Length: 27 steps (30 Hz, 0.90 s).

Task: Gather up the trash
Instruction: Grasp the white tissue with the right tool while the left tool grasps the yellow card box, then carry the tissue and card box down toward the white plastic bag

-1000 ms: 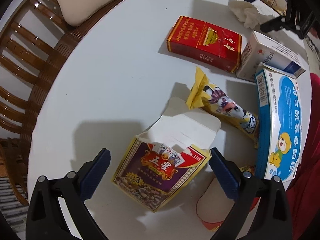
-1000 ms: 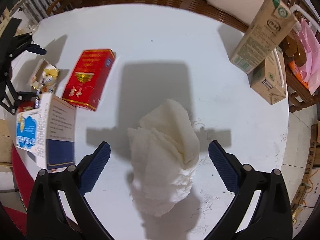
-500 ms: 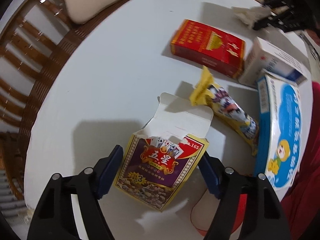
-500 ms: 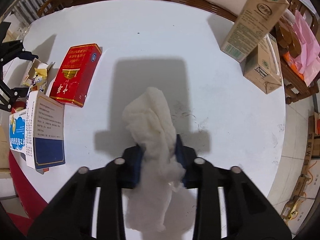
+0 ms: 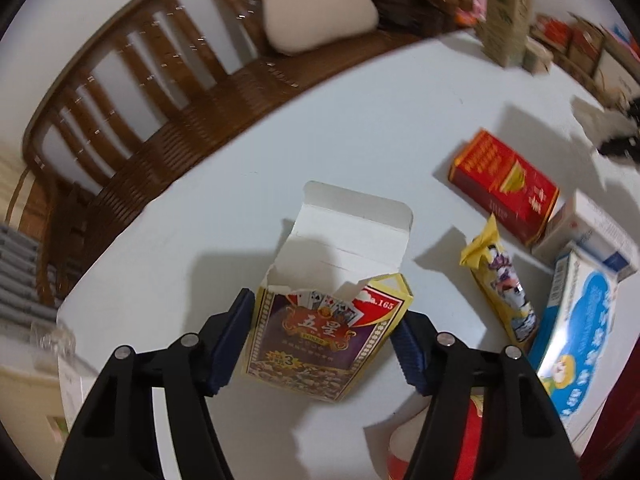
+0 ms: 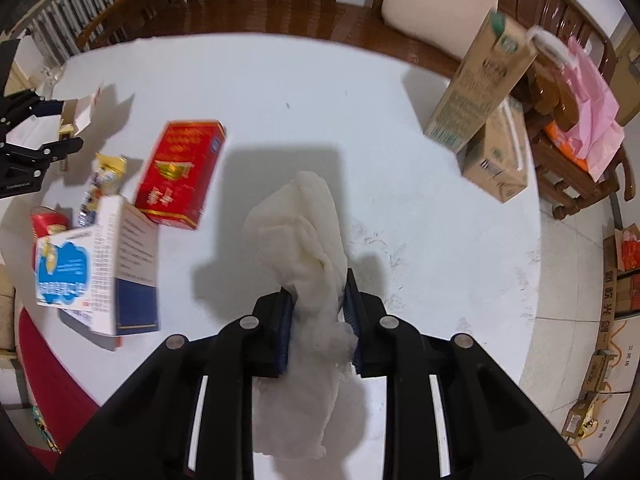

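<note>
Left gripper (image 5: 322,336), low in the left wrist view, has its blue ribbed pads against both sides of the playing-card box (image 5: 320,336) while the jaws are closing. That box is thin yellow-and-purple card with its white top flap standing open; it reads "五星", a "3" at lower left and ".165" on a red corner. To its right on the smooth white round table (image 5: 360,140) lies a crinkled yellow snack wrapper (image 5: 500,284), long and narrow. At the right edge sits a blue-and-white carton (image 5: 576,344) with a cartoon figure, its writing too blurred to read. Above the wrapper lies a glossy red cigarette pack (image 5: 504,188) with gold print. A curved slatted wooden bench (image 5: 132,120) with a beige cushion (image 5: 316,12) fills the upper left.

Right gripper (image 6: 318,312), at the bottom centre of the right wrist view, is clamped narrowly on a soft, crumpled white tissue wad (image 6: 304,232), which bulges above the pads and hangs limp below them. At upper right two brown cardboard milk cartons (image 6: 480,80) stand close together, one upright and one lying, their green print unreadable. A pink plastic bag (image 6: 592,116) rests on a chair past the table's edge.
</note>
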{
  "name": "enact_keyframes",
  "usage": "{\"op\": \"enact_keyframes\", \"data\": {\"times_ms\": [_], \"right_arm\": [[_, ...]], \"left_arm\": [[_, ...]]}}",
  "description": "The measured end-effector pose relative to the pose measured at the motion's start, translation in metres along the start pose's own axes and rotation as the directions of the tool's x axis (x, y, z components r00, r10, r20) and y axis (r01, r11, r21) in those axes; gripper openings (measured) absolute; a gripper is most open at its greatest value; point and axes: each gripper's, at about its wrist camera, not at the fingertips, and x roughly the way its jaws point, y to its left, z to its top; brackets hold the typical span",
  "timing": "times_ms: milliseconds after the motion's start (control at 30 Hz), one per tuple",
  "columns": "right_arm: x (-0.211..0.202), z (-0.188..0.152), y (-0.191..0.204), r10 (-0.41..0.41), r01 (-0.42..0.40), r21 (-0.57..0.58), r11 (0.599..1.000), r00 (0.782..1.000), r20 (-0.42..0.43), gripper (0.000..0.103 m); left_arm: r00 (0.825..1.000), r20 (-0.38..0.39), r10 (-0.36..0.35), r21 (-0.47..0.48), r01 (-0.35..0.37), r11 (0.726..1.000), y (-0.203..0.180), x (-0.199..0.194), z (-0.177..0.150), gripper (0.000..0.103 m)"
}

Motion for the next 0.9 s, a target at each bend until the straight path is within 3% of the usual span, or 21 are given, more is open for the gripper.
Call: {"op": "enact_keyframes", "data": {"times_ms": [267,500,900], "right_arm": [[-0.070,-0.002,0.016,-0.004,0.007,-0.015,1.000,0.988,0.152,0.023],[-0.142,-0.022,0.061,0.007,0.009,-0.056,0.998,0.962,0.273,0.023],[-0.241,-0.096,0.127,0.044,0.022,-0.158,0.987,0.913,0.405,0.023]], "left_arm": [[0.996,0.031,0.088,-0.140,-0.082,0.987,0.011,-0.065,-0.013,0.064],[0.994,0.061,0.091,-0.231,-0.075,0.970,0.000,-0.136,-0.045,0.064],[0.989,0.110,0.094,-0.218,-0.068,0.974,-0.059,-0.229,-0.105,0.064]]}}
